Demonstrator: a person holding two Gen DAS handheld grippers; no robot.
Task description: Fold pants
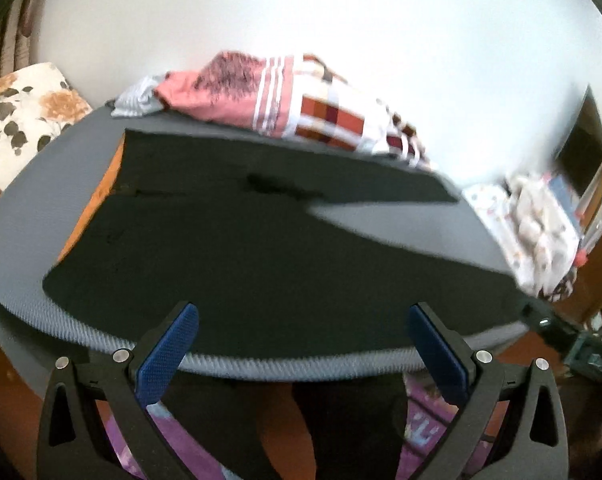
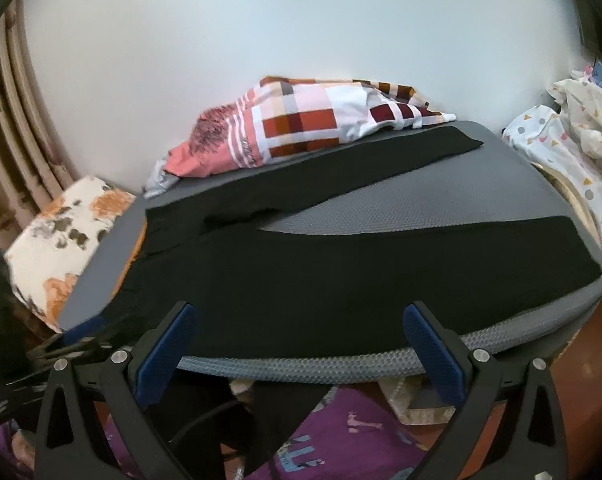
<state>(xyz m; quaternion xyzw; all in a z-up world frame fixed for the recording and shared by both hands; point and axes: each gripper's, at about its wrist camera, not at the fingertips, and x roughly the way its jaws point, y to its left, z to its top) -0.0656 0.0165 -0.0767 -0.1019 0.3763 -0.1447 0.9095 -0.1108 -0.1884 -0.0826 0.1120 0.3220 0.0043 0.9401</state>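
Floral cushion (image 2: 67, 236): far left, just beside the left edge of the grey pad
Grey pad (image 2: 453, 208): textured mat across the middle of the scene, carrying the pants
Pants (image 2: 285, 276): black, laid flat on the grey pad, waist end at the left with an orange strip showing along its edge, the two legs fanning apart toward the right; the near leg runs along the near edge of the pad, the far leg angles to the far right
Left gripper (image 1: 303, 326): blue-padded fingers spread wide, holding nothing, poised at the near edge of the pad over the near leg
Right gripper (image 2: 299, 326): fingers spread wide too, empty, at the same near edge
Checked cloth (image 2: 309, 128): bundled pink, red and white fabric at the far side, against the wall
Spotted cloth (image 2: 577, 152): crumpled white heap at the far right, off the pad
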